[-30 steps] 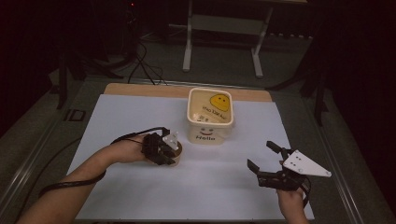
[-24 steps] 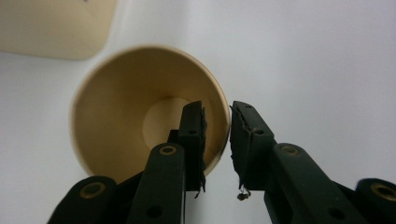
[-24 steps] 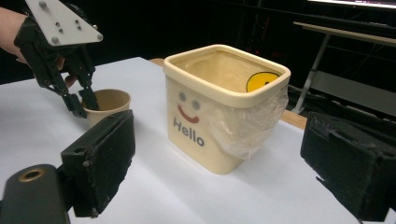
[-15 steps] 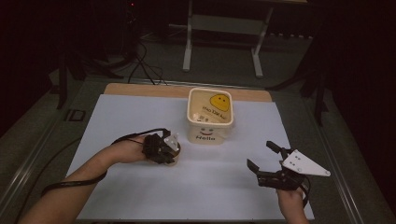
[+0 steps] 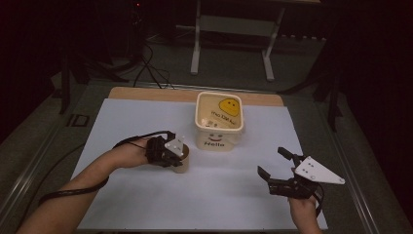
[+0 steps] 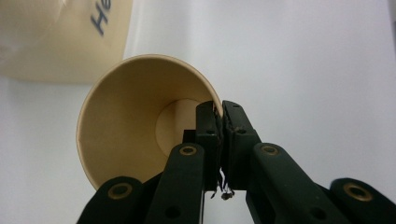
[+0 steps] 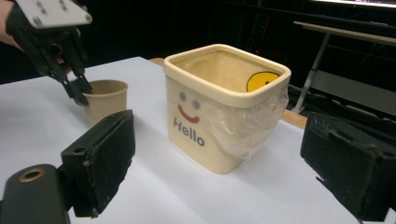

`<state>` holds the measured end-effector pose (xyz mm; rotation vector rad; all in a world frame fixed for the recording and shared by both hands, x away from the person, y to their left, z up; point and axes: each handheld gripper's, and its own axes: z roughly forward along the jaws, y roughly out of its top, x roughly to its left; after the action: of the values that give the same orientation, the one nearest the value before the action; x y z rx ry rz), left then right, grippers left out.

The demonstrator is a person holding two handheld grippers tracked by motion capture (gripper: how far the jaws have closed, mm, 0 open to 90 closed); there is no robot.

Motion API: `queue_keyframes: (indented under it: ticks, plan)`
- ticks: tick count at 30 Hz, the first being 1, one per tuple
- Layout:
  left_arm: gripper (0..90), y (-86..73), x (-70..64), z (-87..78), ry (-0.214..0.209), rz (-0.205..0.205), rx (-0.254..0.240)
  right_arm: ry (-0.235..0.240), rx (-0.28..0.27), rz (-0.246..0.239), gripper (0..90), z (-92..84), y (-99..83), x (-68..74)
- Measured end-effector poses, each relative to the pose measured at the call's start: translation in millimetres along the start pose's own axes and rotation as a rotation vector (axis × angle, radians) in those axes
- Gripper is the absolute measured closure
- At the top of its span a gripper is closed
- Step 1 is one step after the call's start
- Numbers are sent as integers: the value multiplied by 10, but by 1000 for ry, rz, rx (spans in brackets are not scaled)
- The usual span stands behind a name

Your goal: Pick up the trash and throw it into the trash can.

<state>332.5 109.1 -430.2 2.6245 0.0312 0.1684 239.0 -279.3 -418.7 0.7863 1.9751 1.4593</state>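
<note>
A cream bin [image 5: 219,119] printed "Hello" stands upright toward the back of the white counter [image 5: 146,200], lined with clear plastic; nothing else shows inside it. Just beside its front left corner stands 1 paper cup [image 5: 182,160], upright and empty in the left gripper view [image 6: 140,135]. The left hand-held gripper [image 5: 171,155] pinches the cup's rim, 1 jaw inside and 1 outside, clenched on the wall. The right hand-held gripper [image 5: 277,168] is well apart at the counter's right front, jaws spread wide and grasping nothing, aimed at the bin. Behind the counter are a metal stand [image 5: 231,34] and cables [image 5: 146,73] on the floor.
</note>
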Motion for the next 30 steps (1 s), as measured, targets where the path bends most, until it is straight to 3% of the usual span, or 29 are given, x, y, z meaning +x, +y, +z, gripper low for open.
queue_keyframes:
  ticks: [12, 30]
  plan:
    - [882, 272, 2, -425, -36, 37, -62, 6, -3, 12, 101, 2, -5, -8]
    - [883, 660, 9, -821, -58, 100, -71, 3, -22, 19, 101, -28, 8, -24]
